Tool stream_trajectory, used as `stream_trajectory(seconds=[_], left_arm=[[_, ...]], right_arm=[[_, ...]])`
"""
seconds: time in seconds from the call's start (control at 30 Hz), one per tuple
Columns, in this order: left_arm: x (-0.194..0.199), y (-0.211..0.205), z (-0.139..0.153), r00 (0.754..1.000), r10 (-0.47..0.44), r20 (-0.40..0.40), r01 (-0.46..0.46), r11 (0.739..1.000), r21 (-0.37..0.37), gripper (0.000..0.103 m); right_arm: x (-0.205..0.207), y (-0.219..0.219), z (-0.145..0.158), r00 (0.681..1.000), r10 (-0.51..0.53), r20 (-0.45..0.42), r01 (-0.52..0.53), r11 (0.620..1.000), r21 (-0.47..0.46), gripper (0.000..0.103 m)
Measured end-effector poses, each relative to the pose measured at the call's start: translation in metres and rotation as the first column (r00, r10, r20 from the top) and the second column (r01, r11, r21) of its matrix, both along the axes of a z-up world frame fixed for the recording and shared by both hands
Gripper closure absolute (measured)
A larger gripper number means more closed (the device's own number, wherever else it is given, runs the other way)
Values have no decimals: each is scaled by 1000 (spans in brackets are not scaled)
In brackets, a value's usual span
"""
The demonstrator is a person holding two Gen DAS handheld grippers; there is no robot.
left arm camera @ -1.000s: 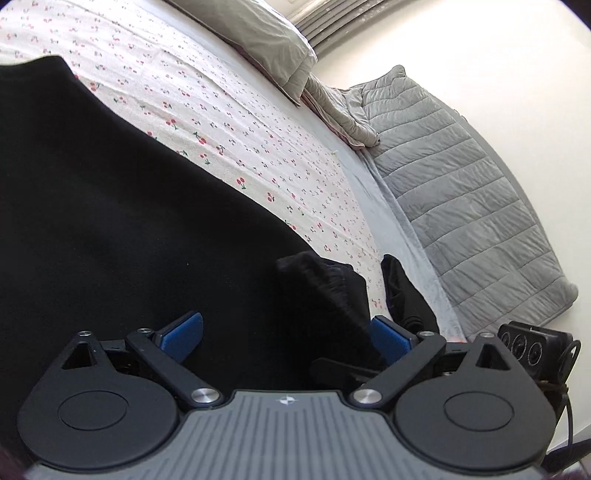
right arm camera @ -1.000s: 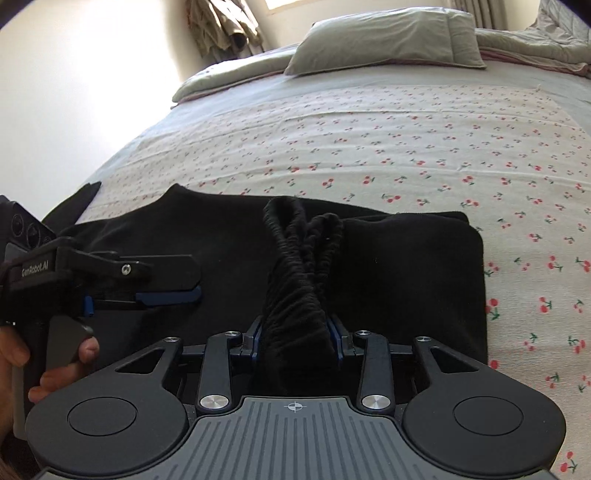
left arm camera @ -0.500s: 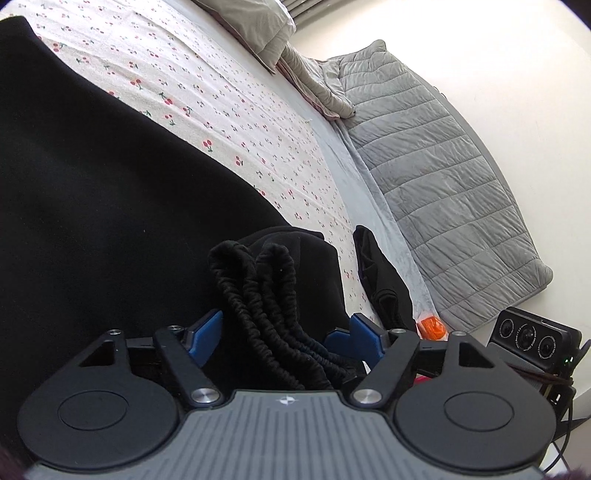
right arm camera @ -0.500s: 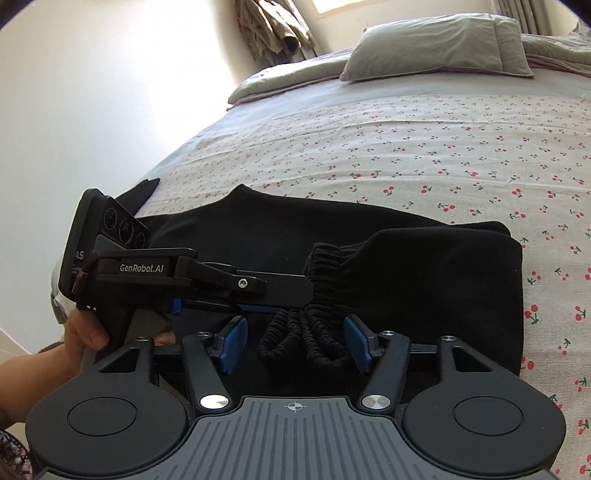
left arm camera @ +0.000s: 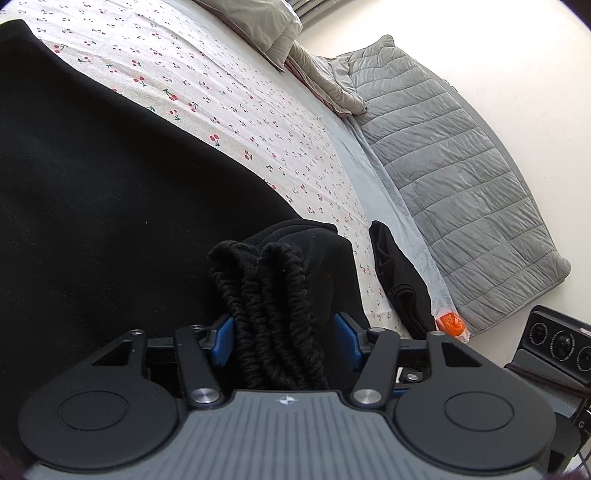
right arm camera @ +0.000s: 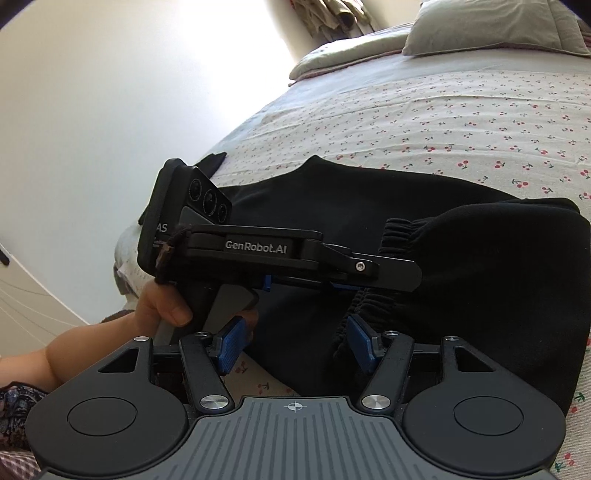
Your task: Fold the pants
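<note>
Black pants are spread on the bed, near its foot edge, over a sheet printed with small cherries. The gathered elastic waistband is bunched into ridged folds and lies between the 2 blue pads of the left gripper. The jaws of that gripper are closing around the bunch; the left pad is seen against the fabric, while a firm press from the right pad cannot be told.

In the right wrist view, the left gripper is seen from the side, held by a hand at the bed's near left edge, its fingers reaching over the waistband. The right gripper is held just in front of the pants, and its jaws are opening: the 2 blue pads stand apart, the right pad just beside the ridged waistband, with only flat dark cloth and a strip of sheet between them.

A grey pillow lies at the head of the bed. A grey quilt is draped along the bed's far side edge, with a small dark garment and an orange object near the foot corner.
</note>
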State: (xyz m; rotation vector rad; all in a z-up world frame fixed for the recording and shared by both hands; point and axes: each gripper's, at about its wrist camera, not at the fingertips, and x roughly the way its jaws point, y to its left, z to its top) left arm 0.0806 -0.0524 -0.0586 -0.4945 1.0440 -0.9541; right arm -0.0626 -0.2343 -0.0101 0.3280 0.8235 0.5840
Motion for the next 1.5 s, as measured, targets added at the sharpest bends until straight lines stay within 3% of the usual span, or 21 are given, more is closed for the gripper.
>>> stream_trajectory(seconds=[0.17,0.33,0.4,0.5,0.6,0.9,1.07,1.17,1.37,1.5], left_arm=[[2,1,0,1000,16,14,-16,999,38,65],[3,-1,0,1000,7,24,-8,999,53,65],[2,-1,-1,1000,8,27,-10,998,55,65],[-3,-4,3,997,8,76,-14,996,86,68],[-8,-6,11,990,4,144,-23,991,128,77],[-17,13,49,953,-1,303,-69,973,218,79],[-3,42,60,946,30,324,-135,942,306,79],[10,68,60,954,79,289,-179,925,336,79],[22,123,70,952,172,252,-263,883,389,79],[28,159,79,938,208,278,-316,843,436,79]], right_arm=[[-5,-14,6,999,-36,9,36,999,-21,41],[1,-8,-8,999,-14,-45,13,1000,-23,40],[1,4,-13,998,15,-54,-18,998,-68,39],[-3,11,-10,999,27,-31,-30,992,-124,39],[-5,2,-3,1000,6,-15,-7,994,-105,40],[-6,-32,9,995,-99,8,99,994,-53,32],[8,-34,5,988,-151,-7,150,986,-69,27],[20,-28,-2,985,-165,-40,161,983,-91,27],[35,-7,-6,990,-135,-51,127,983,-133,27],[44,10,-7,993,-107,-56,98,986,-135,27]])
